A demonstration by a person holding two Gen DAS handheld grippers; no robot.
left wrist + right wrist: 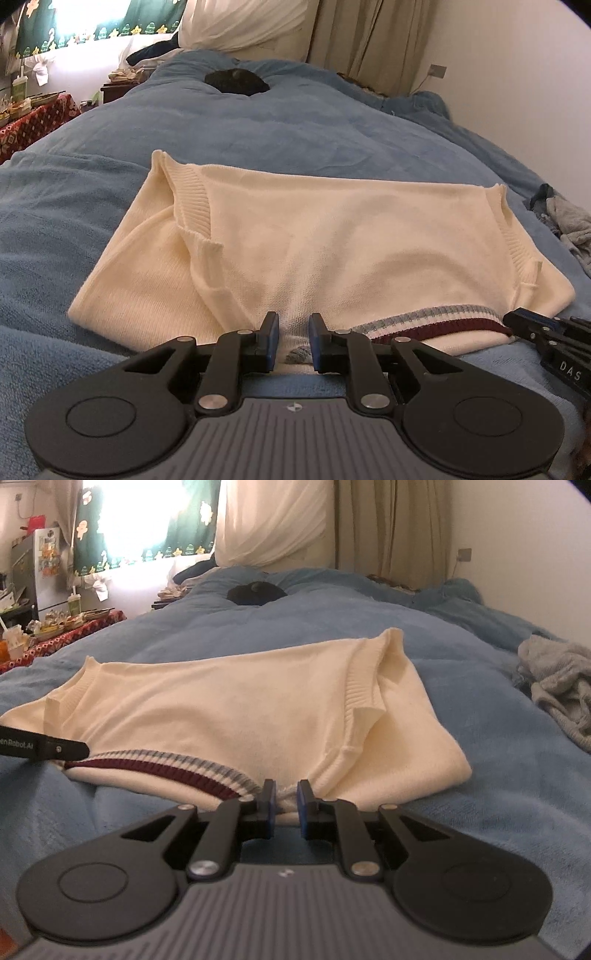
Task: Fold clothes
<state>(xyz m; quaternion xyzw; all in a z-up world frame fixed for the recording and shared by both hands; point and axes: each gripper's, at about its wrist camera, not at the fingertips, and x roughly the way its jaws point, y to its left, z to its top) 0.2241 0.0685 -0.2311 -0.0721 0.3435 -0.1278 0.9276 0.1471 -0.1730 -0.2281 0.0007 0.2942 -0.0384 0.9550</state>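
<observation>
A cream knit sweater lies folded on the blue blanket, sleeves tucked in, ribbed cuffs showing. Its maroon and grey striped band runs along the near edge. My left gripper is at the left part of that edge, fingers nearly together with knit fabric bunched between the blue pads. My right gripper holds the right end of the band the same way. Each gripper's tip also shows in the other view: the right gripper and the left gripper.
A dark lump rests far up the bed. A crumpled grey garment lies on the blanket to the right. A side table with a red patterned cloth and clutter stands to the left. Curtains and a wall close the far side.
</observation>
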